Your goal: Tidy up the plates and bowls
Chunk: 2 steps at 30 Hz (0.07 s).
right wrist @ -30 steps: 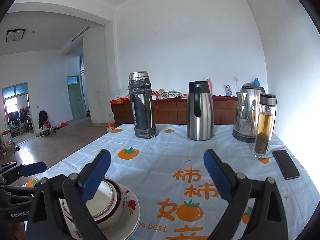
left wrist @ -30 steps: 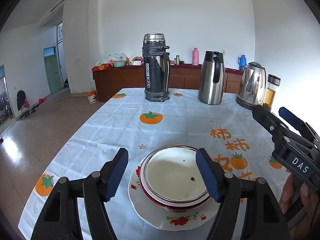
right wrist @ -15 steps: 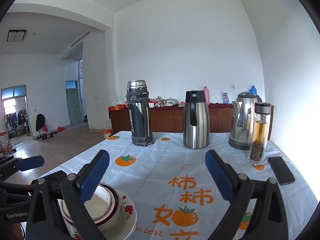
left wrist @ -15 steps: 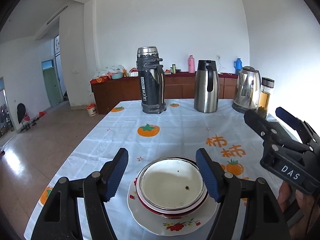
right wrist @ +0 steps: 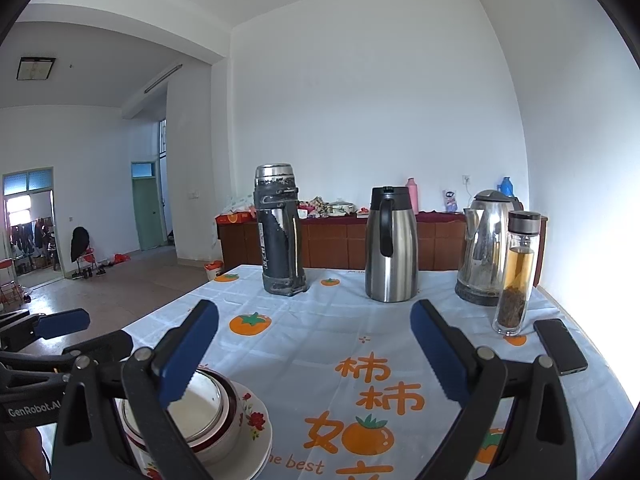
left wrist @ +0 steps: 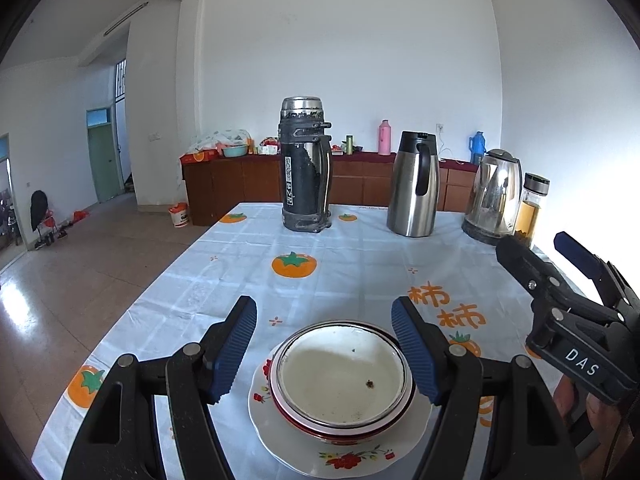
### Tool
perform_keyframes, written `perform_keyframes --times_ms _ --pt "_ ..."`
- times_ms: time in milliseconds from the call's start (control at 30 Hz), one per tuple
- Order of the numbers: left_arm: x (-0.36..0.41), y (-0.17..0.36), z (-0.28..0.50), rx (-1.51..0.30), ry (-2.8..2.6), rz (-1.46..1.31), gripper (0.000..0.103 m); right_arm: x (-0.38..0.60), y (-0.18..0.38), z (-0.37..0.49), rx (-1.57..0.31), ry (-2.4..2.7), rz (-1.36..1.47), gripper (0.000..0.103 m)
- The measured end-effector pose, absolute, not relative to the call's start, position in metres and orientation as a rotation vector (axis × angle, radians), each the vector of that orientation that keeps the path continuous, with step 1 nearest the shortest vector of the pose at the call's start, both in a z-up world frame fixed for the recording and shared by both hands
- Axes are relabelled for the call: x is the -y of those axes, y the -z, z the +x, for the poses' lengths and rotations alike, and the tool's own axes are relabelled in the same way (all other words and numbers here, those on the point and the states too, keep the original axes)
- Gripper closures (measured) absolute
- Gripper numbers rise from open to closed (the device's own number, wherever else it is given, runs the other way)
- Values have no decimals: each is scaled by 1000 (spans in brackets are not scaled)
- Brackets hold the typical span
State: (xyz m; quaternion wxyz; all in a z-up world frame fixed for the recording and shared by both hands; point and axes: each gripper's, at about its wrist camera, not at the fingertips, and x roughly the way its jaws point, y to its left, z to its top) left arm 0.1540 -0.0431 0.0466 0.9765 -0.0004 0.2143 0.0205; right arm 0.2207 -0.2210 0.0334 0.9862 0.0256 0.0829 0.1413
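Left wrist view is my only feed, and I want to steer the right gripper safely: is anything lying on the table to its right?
Observer: Yes, a dark phone lies flat near the right edge of the tablecloth, beside the glass tea bottle.
Operator: Is the right gripper carrying anything?
Observer: No, the right gripper is open, with nothing between its jaws.
Operator: Where is it aimed?
Observer: Roughly toward the steel jug, with the bowl stack at its lower left.
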Motion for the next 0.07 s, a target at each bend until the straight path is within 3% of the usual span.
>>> perform_keyframes --times_ms 67 --pt "44 -47 154 -435 -34 4 31 222 -34 221 -166 -283 48 4"
